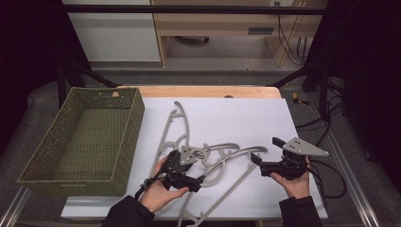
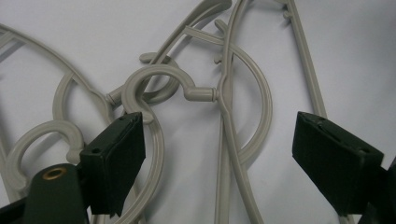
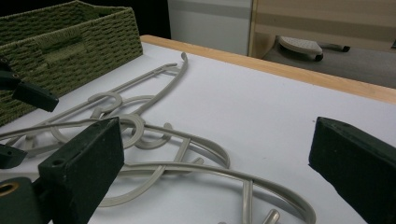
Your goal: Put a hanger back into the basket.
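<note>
Left gripper (image 2: 217, 154) low over tangled hangers (image 1: 208, 158), jaws spread, nothing pinched; hook (image 2: 156, 88) just ahead of left pad, shafts running between jaws; best to settle on one shaft only, clear of crossing neighbours, then close squarely; grey, thin, curved plastic, hooks interlocked, lying on white sheet (image 1: 265, 118); right gripper (image 1: 265, 153) wide apart, empty, held beside pile; basket (image 1: 85, 137) off left.

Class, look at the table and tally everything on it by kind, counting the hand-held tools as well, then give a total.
Grey plastic hangers: 3
Green woven basket: 1
Grippers: 2 (left gripper, right gripper)
Total: 6
</note>
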Tool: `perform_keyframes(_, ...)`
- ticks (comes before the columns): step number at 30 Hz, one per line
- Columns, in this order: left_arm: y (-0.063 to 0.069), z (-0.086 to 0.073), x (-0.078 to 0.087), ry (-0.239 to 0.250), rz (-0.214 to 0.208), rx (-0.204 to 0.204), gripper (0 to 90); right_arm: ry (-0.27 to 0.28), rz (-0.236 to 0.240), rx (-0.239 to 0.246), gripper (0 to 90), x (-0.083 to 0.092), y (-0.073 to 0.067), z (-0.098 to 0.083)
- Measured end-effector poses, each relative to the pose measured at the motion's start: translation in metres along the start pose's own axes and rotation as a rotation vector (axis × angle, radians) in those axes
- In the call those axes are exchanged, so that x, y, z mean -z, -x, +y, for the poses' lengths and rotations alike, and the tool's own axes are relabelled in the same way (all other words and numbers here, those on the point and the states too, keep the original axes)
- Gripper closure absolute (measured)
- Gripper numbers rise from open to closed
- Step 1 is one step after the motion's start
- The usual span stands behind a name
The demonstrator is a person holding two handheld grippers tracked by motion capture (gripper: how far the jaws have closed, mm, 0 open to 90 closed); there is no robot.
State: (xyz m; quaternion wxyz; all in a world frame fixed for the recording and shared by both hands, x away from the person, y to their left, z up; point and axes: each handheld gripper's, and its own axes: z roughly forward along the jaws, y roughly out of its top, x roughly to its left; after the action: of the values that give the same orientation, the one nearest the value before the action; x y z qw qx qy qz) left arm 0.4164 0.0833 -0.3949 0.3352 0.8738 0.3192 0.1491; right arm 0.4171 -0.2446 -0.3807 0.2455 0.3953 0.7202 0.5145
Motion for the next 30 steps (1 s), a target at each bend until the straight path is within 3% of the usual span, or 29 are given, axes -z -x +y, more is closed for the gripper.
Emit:
perform_keyframes(5,-0.003,0.001,0.017,-0.006,0.016,-0.024,16.8,0.004,-0.001,-0.006,3.6,0.001,0.0,0.0)
perform_keyframes(8,-0.004,0.004,0.033,0.015,0.026,-0.021,16.3,0.006,-0.001,-0.004,3.6,0.001,0.001,0.0)
perform_keyframes(12,0.005,0.01,0.044,0.058,0.03,-0.009,16.2,0.002,0.0,-0.004,3.6,0.0,0.0,0.0)
perform_keyframes(17,0.016,0.013,0.028,0.055,0.017,0.015,16.8,0.008,0.001,-0.01,3.7,0.001,0.001,0.0)
perform_keyframes(20,0.019,0.013,0.01,0.007,0.036,0.005,16.8,0.009,0.001,-0.009,3.7,0.002,0.001,0.001)
perform_keyframes(22,0.02,0.012,-0.005,-0.014,0.044,0.02,18.8,0.008,0.002,-0.009,3.6,0.002,0.001,0.001)
perform_keyframes(26,0.019,0.014,-0.017,-0.038,0.053,0.028,20.0,0.005,0.001,-0.01,3.5,0.001,0.001,0.001)
perform_keyframes(30,0.017,0.014,-0.016,-0.048,0.05,0.025,20.0,0.005,0.002,-0.011,3.5,0.001,0.001,0.001)
